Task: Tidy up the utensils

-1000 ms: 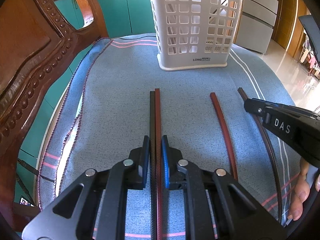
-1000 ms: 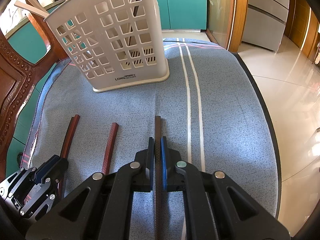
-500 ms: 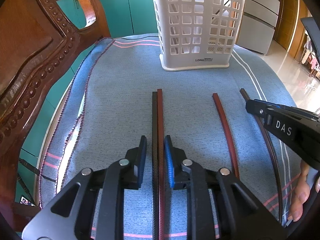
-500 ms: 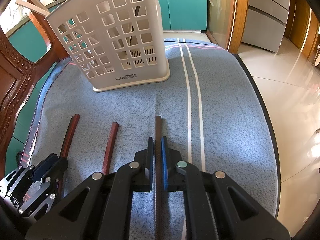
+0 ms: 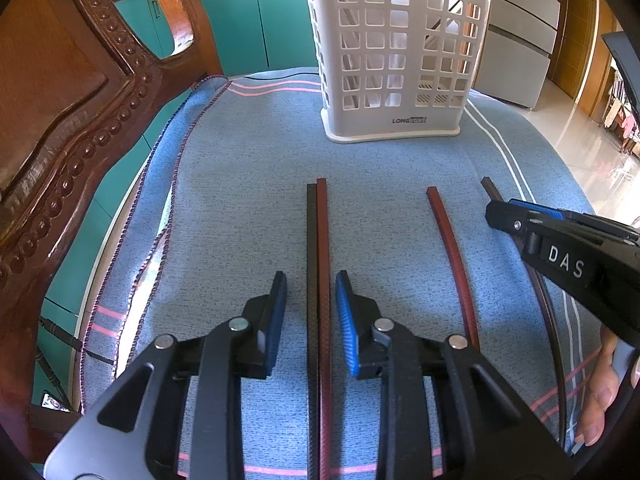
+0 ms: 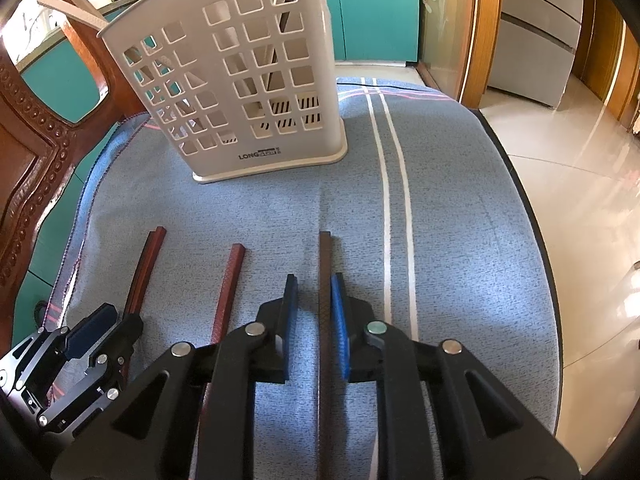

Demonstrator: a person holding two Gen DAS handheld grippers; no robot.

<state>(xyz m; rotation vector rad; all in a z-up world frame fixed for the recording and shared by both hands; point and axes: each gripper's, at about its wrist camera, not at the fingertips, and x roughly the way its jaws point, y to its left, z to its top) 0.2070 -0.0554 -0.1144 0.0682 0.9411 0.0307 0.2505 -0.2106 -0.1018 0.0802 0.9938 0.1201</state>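
Four chopsticks lie on the blue cloth (image 5: pixel 240 184), all pointing roughly toward the white slotted holder (image 5: pixel 396 60). Two of them form a touching pair (image 5: pixel 318 248), a dark one on the left and a reddish one on the right, running straight between the fingers of the left gripper (image 5: pixel 311 292). That gripper's jaws stand apart, with a clear gap of cloth showing on each side of the pair, so the blue pads (image 5: pixel 346 312) touch neither stick. To the right of the pair lies a single red chopstick (image 5: pixel 450 248), well apart from it, and further right a dark brown chopstick (image 6: pixel 325 280) runs between the fingers of the right gripper (image 6: pixel 314 292). In the right wrist view those jaws are also parted; the stick sits close to the right-hand pad (image 6: pixel 339 320), and whether it touches that pad cannot be told. A wider gap shows on its left side.

In the left wrist view the right gripper appears at the right edge, black with white lettering, low over the dark brown chopstick, with the person's fingers (image 5: pixel 600 396) under it.

The holder stands upright at the far end of the cloth, beyond the tips of all four sticks and apart from them. Through its slots and above its rim, pale sticks (image 6: pixel 74 10) are visible leaning inside. A carved wooden chair (image 5: pixel 68 92) stands beside the table on the left, with teal cabinets (image 5: pixel 256 20) behind and a shiny tiled floor (image 6: pixel 580 184) to the right.
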